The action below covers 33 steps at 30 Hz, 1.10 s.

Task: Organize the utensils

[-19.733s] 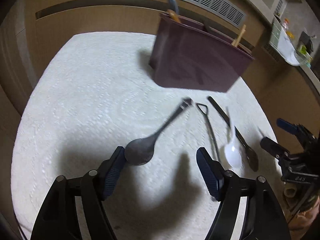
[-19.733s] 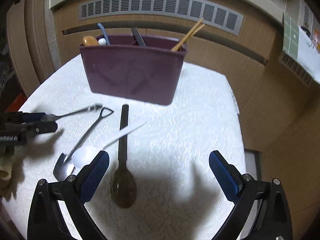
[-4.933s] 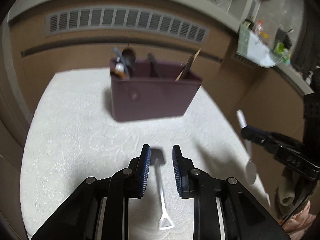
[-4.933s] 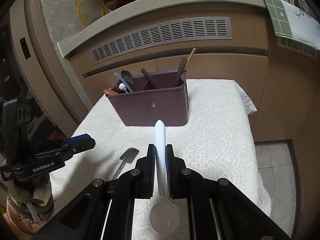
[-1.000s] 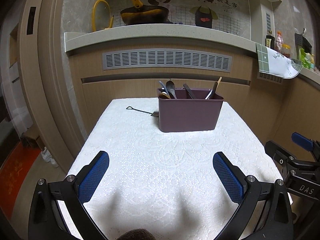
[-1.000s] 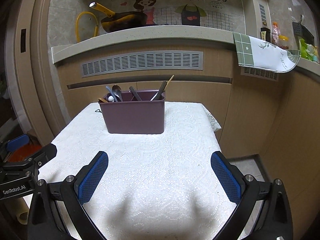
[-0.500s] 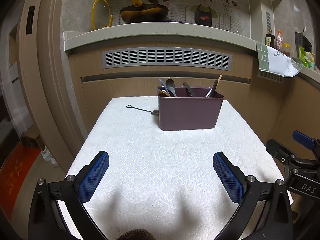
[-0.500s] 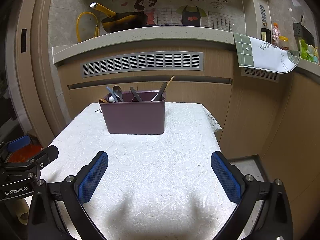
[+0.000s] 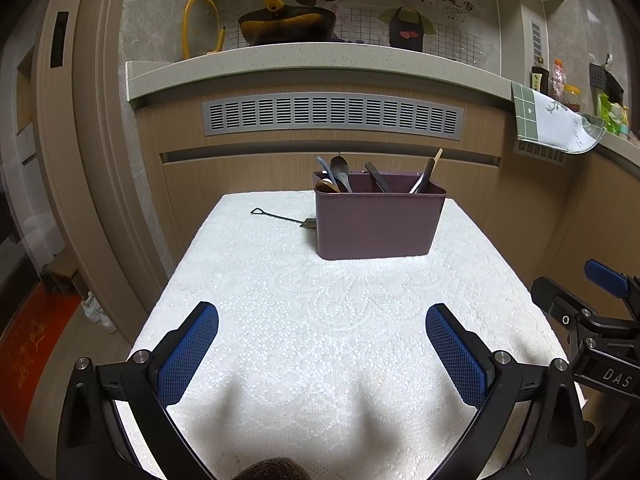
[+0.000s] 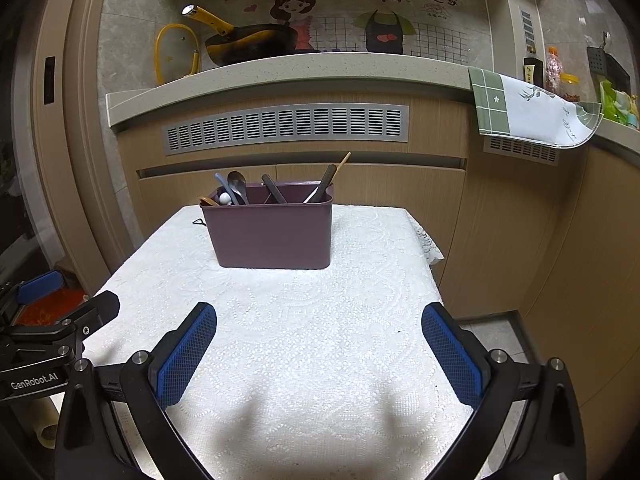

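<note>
A purple utensil caddy [image 9: 378,222] [image 10: 272,230] stands at the far end of the white lace-covered table [image 9: 320,320], with several spoons and chopsticks upright inside. A thin metal shovel-shaped spoon [image 9: 280,217] lies flat on the cloth just left of the caddy; only its loop end [image 10: 198,222] shows in the right wrist view. My left gripper [image 9: 322,344] hangs open over the near part of the table, holding nothing. My right gripper [image 10: 318,344] is likewise open and holds nothing. Each gripper shows at the edge of the other's view.
Behind the table runs a wooden cabinet front with a grey vent grille [image 9: 332,114] under a stone counter [image 10: 280,70]. A green and white cloth [image 10: 528,114] hangs at the right. Floor drops off past the table's right edge [image 10: 488,328].
Over the last second both grippers stayed open and nearly still, with only a slight drift of view. Earlier, the spoons lying on the table were carried off; the shovel spoon now lies beside the caddy.
</note>
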Motion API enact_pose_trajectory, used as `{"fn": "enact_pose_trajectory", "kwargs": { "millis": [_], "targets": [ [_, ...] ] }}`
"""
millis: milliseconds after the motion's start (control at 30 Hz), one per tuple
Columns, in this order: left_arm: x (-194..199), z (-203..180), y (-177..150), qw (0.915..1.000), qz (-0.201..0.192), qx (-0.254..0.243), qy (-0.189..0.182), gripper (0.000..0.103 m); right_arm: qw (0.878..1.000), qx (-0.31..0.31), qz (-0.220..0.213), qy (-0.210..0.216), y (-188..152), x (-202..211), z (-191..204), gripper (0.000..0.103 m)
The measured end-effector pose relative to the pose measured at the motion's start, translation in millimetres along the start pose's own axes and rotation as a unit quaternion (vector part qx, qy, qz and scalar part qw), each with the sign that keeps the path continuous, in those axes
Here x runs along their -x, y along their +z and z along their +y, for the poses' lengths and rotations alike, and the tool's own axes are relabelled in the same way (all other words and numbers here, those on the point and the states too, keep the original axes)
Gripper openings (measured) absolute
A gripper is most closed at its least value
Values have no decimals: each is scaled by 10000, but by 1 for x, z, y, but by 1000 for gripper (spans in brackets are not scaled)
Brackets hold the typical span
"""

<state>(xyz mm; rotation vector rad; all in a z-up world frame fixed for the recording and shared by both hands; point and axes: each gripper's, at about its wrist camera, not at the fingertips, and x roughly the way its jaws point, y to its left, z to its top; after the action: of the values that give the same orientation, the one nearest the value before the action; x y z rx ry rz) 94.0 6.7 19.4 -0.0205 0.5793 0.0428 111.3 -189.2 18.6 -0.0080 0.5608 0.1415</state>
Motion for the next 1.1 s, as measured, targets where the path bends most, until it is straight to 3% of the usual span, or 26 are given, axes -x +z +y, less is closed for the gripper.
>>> {"fn": "enact_pose_trajectory", "kwargs": {
  "millis": [1100],
  "targets": [
    [2,3,-1,10000,-42,-6,46,103,10000,-8,-42,-20,-1,0,-3,102]
  ]
}}
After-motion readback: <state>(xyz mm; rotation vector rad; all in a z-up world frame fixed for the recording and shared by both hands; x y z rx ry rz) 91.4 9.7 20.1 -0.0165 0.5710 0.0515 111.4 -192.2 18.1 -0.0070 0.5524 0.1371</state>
